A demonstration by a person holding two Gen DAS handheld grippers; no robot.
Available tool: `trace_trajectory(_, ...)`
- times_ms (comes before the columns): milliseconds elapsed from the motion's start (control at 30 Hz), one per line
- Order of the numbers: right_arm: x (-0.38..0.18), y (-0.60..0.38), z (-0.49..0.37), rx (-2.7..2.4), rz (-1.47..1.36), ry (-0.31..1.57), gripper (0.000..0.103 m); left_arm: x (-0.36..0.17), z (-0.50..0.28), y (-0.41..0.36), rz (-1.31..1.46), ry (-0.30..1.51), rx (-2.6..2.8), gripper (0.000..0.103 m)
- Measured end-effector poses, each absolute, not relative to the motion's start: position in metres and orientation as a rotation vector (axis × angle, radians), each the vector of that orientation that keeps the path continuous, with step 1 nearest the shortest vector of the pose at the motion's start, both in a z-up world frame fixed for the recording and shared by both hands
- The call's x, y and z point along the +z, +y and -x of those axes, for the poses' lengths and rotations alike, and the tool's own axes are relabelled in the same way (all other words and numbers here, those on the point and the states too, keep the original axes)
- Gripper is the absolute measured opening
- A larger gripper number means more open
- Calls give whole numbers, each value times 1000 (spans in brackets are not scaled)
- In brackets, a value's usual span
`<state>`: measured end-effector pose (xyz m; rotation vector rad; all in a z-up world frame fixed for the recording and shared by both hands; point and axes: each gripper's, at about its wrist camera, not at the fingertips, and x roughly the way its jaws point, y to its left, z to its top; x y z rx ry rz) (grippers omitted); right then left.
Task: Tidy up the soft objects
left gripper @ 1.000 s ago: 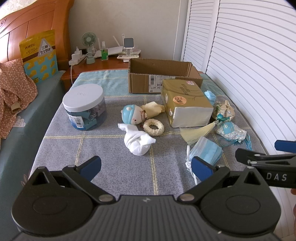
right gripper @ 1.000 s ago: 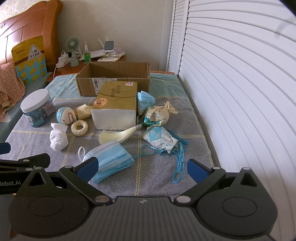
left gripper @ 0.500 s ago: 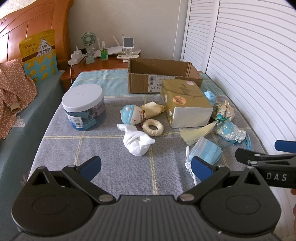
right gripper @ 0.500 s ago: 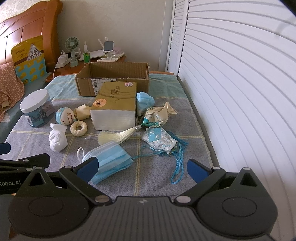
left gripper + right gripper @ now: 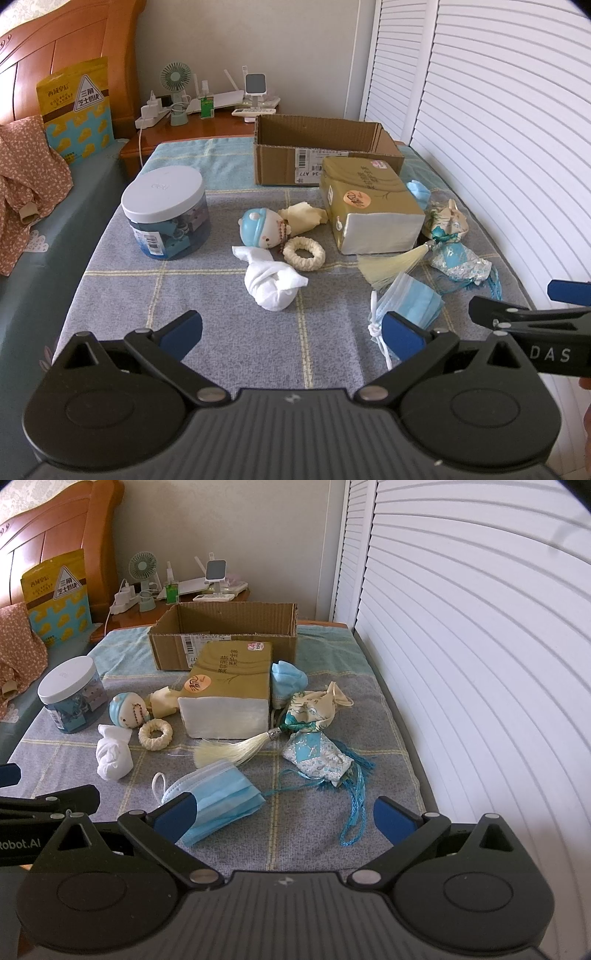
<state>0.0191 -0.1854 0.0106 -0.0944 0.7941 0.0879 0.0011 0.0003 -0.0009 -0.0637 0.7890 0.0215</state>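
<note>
Clutter covers a grey checked cloth spread over a low surface beside white louvred doors. At the far end an open cardboard box stands upright, and a gold tissue pack lies just in front of it, touching its near wall. Left of the pack sit a small doll head with a blue cap, a cream woven ring and a knotted white cloth bundle, the three close together; a clear jar with a white lid stands further left, apart from them. A cream tassel lies across the front of the pack, its cap end touching a cream and teal pouch. A silver-blue pouch with trailing teal cords lies just beside it. Nearest the right gripper, a folded blue face mask lies flat, its near edge behind the left fingertip. The right gripper hangs above the cloth with its jaws wide apart, gripping nothing. The left gripper hovers over bare cloth short of the white bundle, its jaws likewise spread and empty. A second blue mask sits crumpled against the pack's right side.
</note>
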Motion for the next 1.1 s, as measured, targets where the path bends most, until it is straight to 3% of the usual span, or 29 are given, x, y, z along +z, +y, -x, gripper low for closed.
trace_trajectory(1100, -14, -180, -23, 382, 202, 684, 103, -18, -17, 19, -46, 738, -79, 102)
